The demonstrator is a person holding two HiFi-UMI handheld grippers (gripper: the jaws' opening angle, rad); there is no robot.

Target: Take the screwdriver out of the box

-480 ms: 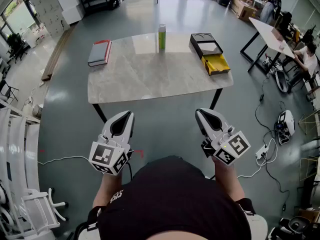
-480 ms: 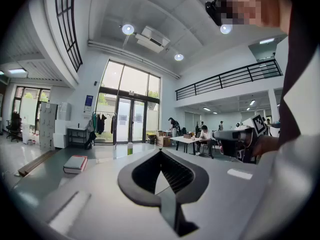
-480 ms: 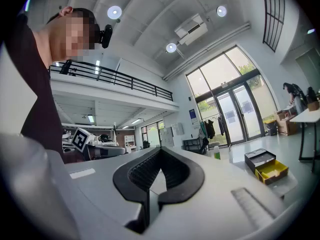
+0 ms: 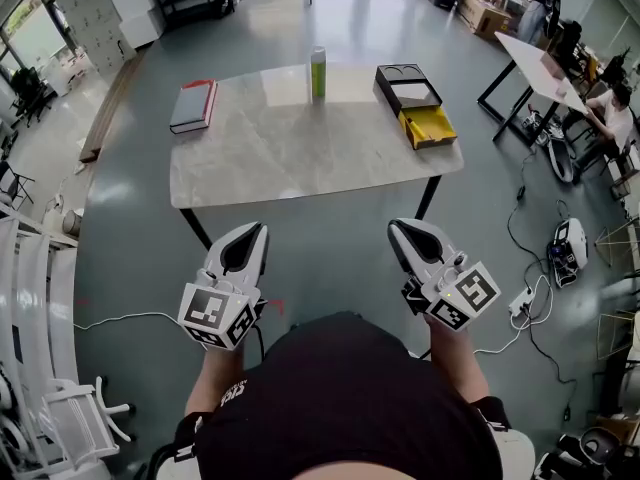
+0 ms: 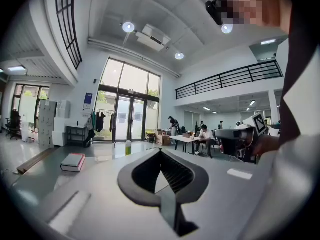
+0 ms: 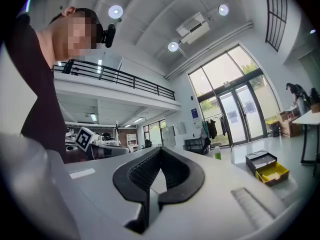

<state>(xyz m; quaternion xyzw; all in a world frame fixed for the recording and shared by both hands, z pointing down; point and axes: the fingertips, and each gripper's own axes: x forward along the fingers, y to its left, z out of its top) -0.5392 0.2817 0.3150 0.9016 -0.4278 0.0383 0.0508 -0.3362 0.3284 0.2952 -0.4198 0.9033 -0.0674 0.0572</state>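
Short of the table point(image 4: 300, 163) | left claw point(image 4: 247, 234) and right claw point(image 4: 404, 232) still clenched, empty, barely moved | black-and-yellow box point(image 4: 415, 103) untouched at the table's far right; screwdriver not discernible | approach pending

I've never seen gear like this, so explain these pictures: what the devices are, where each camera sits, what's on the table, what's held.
There is no robot: a person holds a two-jaw gripper in each hand, the left gripper and the right gripper; the marker cubes are part of them. The head view comes from a camera on the person's head, looking down. The two gripper views come from cameras riding on each gripper, looking along its jaws. Both grippers are shut and hold nothing. Ahead stands a table with a red-edged book, a green bottle and an open black box beside a yellow tray. No screwdriver can be made out.
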